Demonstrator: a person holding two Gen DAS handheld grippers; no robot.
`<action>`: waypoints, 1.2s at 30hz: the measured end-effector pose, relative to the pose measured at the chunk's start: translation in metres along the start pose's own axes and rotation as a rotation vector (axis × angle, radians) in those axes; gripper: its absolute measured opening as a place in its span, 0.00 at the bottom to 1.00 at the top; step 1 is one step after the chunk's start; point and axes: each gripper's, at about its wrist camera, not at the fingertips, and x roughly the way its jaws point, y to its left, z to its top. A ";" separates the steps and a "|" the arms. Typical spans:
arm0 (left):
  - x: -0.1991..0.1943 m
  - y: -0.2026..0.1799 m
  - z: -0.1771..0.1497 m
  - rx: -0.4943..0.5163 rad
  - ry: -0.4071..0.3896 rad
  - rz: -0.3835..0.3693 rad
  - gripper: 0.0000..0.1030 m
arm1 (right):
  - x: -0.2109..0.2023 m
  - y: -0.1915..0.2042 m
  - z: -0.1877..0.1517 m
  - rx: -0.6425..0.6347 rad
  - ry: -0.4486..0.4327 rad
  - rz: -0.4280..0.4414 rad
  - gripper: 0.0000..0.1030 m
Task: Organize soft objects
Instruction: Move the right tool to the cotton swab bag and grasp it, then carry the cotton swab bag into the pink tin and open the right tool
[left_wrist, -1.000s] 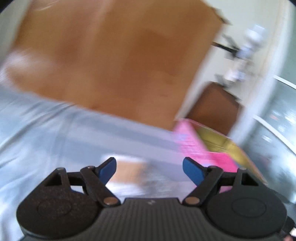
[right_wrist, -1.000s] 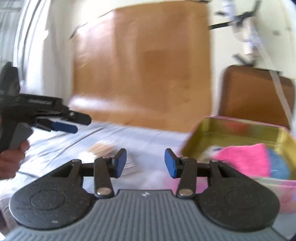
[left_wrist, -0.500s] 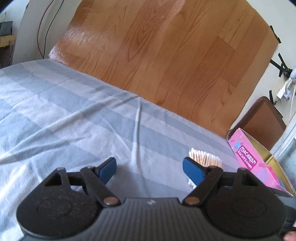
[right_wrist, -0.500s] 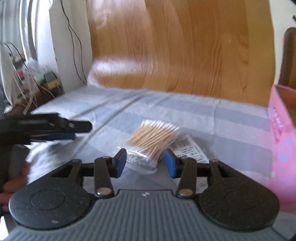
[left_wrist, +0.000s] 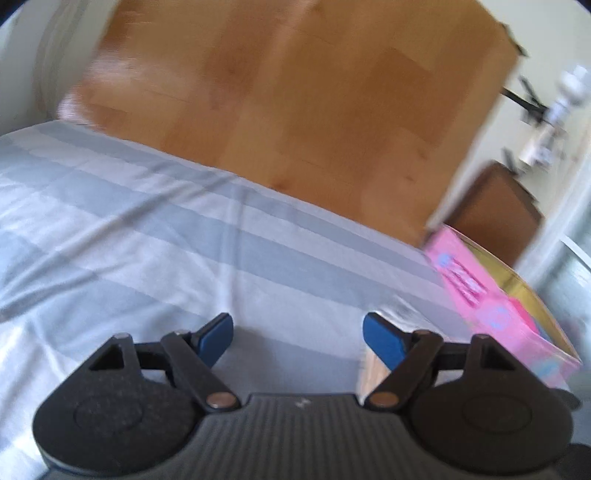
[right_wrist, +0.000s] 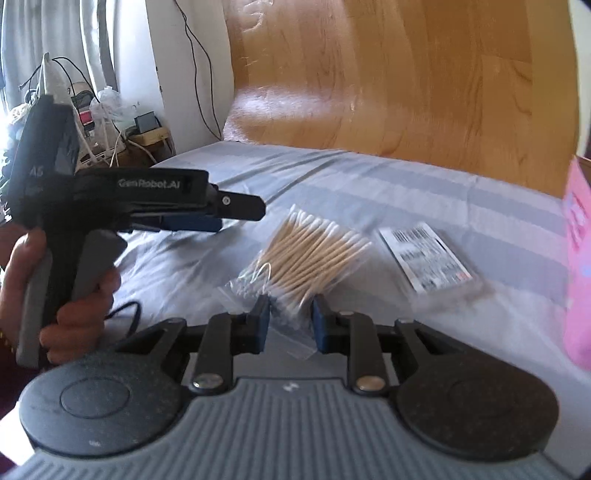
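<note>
Striped bedsheet (right_wrist: 424, 192), right tongs (right_wrist: 290, 317) just narrowed around cotton-swab bag (right_wrist: 306, 254) (left tongs (left_wrist: 297, 336) wide, empty)

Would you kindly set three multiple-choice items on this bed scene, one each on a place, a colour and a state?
1. Where does the bag of cotton swabs lie?
A. inside the pink box
B. on the striped bedsheet
C. on the floor
2. What colour are the right tool pads?
A. blue
B. red
C. white
3. How is the left tool?
A. shut on the bag
B. open and empty
C. shut on the label

Answers: 1 B, it rests on the striped bedsheet, left of the pink box. 2 A, both pads are blue. 3 B, its jaws stand wide apart over bare sheet.
</note>
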 end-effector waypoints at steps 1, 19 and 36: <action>-0.003 -0.006 -0.002 0.010 0.008 -0.029 0.76 | -0.006 -0.002 -0.003 0.008 -0.001 -0.005 0.27; 0.032 -0.109 -0.041 0.097 0.284 -0.254 0.40 | -0.069 -0.032 -0.047 0.084 -0.050 -0.056 0.26; 0.083 -0.326 -0.018 0.433 0.294 -0.546 0.40 | -0.211 -0.107 -0.069 0.179 -0.374 -0.452 0.26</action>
